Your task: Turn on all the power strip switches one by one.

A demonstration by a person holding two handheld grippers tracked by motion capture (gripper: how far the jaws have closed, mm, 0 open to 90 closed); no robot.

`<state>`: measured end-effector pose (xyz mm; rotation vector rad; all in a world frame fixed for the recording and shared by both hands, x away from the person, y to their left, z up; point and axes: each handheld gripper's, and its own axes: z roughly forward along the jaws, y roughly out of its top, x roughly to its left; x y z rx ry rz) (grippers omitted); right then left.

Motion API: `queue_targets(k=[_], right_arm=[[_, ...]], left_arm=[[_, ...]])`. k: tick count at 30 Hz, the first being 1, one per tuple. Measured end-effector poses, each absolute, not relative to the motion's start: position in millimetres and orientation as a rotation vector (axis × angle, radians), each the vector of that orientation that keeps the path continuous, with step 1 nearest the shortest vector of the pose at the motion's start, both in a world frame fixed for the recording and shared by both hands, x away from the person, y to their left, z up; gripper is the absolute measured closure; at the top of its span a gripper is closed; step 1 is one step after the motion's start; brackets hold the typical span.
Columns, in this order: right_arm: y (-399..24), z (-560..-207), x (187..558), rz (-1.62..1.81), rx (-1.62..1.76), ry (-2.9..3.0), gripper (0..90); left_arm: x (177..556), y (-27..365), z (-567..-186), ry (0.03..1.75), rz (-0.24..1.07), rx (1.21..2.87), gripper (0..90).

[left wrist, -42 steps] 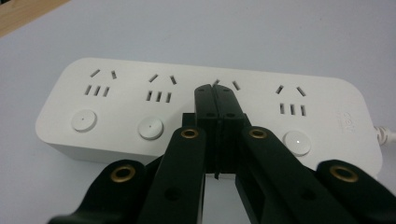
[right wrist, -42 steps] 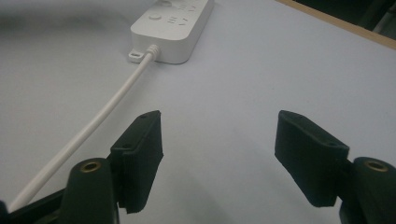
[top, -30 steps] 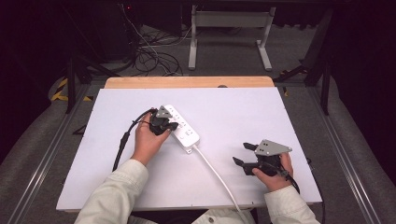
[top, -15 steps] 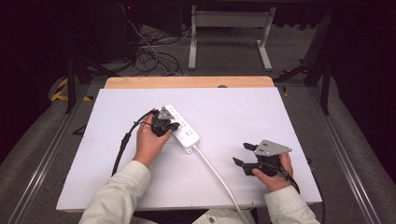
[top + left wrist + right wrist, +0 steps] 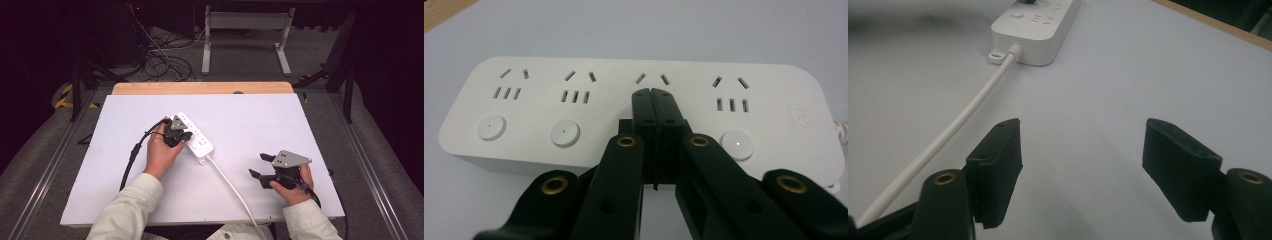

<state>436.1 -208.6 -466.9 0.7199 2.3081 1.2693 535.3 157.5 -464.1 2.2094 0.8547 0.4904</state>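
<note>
Item: white power strip, four outlet groups, each with a round push button; it lay slantwise on the white table, left of centre, its white cable running from its near end toward my side of the table. My left gripper stood over the strip with its jaws pressed together, nothing between them, the tips resting on or just above the strip's third outlet group from the left in the left gripper view, above that group's button row; I could not tell whether they touched. The button just right of the jaws showed a small point of light. Faint embossed lettering sat at the strip's cable end, too pale to read. My right gripper was held well apart from the strip, to the right of the cable, jaws wide apart and empty above bare table, pointing toward the strip's cable end.
</note>
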Motion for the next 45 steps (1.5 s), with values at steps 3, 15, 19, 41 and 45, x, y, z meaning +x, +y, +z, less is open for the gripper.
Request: queue_targets(k=[3, 15, 19, 41, 45], right_arm=[[-208, -467, 436, 1.271, 0.718, 2.311, 32.5], [-208, -467, 435, 1.277, 0.719, 2.311, 32.4], [-208, -467, 435, 1.277, 0.718, 2.311, 32.3], [-208, -469, 437, 1.266, 0.725, 2.321, 32.1], [-208, -469, 438, 1.265, 0.719, 2.322, 32.0]], left_arm=[[535, 158, -464, 0.863, 0.486, 2.206, 90.0], [534, 159, -468, 0.888, 0.469, 2.169, 90.0], [536, 166, -467, 0.875, 0.431, 2.146, 90.0], [543, 183, -438, 0.846, 0.567, 2.096, 90.0], [548, 187, -445, 0.872, 0.553, 2.112, 90.0]])
